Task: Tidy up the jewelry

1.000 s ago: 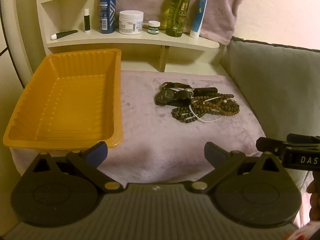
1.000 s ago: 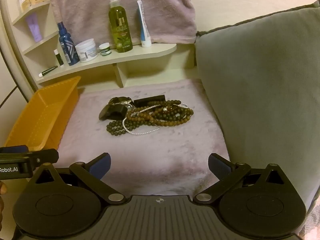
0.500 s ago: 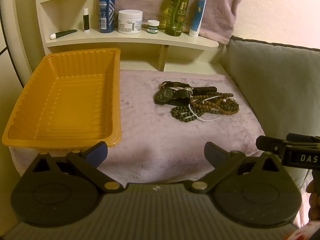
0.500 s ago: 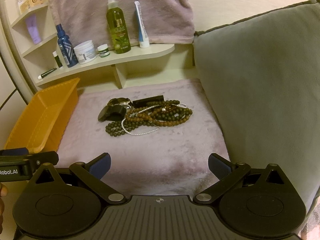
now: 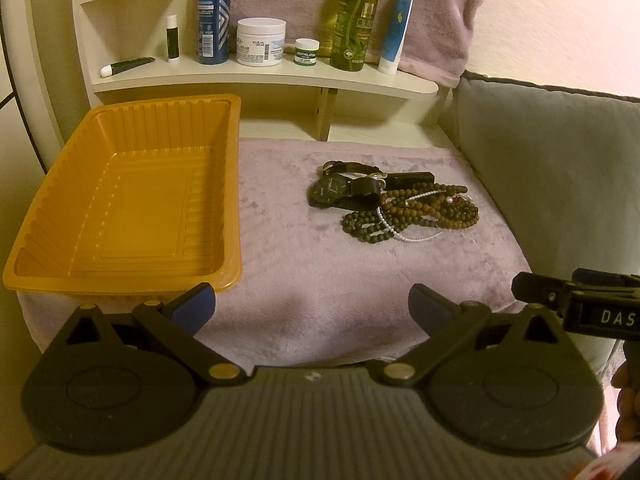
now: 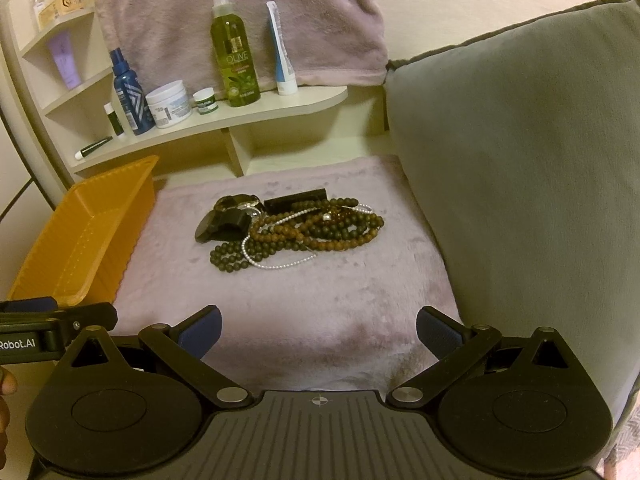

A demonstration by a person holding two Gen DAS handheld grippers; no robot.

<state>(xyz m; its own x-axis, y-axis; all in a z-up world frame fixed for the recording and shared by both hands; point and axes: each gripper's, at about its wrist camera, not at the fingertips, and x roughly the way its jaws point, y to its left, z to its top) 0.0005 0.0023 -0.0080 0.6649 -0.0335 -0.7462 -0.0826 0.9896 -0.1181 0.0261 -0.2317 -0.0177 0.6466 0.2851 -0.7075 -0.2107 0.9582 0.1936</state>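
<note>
A tangled pile of jewelry lies on a mauve plush cloth: black watches, brown and dark green bead strands, and a thin pearl strand. An empty orange plastic tray sits left of the pile. My left gripper hangs open at the cloth's near edge, well short of the pile. My right gripper is also open with nothing between its fingers, near the front edge.
A cream shelf behind holds bottles, jars and tubes, with a mauve towel draped above. A grey cushion walls the right side. The other gripper's tip shows at the edge of each view.
Both views have shifted only slightly; the scene sits a little lower and closer in the right wrist view. The jewelry and tray have not moved.
</note>
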